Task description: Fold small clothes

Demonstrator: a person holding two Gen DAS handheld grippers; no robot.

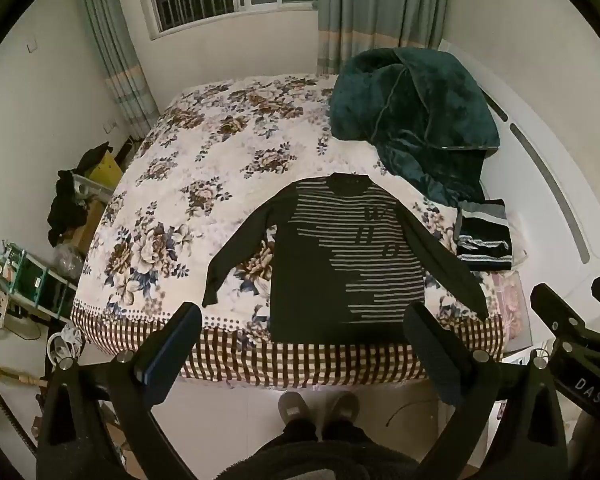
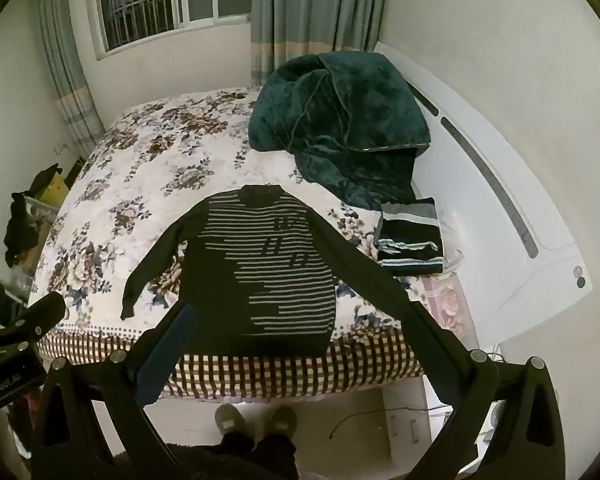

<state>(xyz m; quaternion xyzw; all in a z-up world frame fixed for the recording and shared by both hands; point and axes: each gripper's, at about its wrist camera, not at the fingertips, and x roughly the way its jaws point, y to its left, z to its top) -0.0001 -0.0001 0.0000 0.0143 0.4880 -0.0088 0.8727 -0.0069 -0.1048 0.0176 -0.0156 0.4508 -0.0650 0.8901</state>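
Jaws of the left gripper [image 1: 302,332] stood spread wide with nothing between them — the dark striped sweater [image 1: 340,264] lay flat on the floral bedspread [image 1: 204,152] just beyond the fingertips, sleeves out to both sides. A green blanket [image 1: 412,120] was heaped farther off, a folded pile [image 1: 484,240] to the right of the jaws

From the right wrist, the right gripper [image 2: 296,328] likewise gaped, grasping nothing — the sweater [image 2: 260,264] spread ahead between its fingers, hem nearest, the pile [image 2: 412,240] beyond the right finger

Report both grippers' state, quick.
Left gripper: open, holding nothing, above the bed edge.
Right gripper: open, holding nothing.
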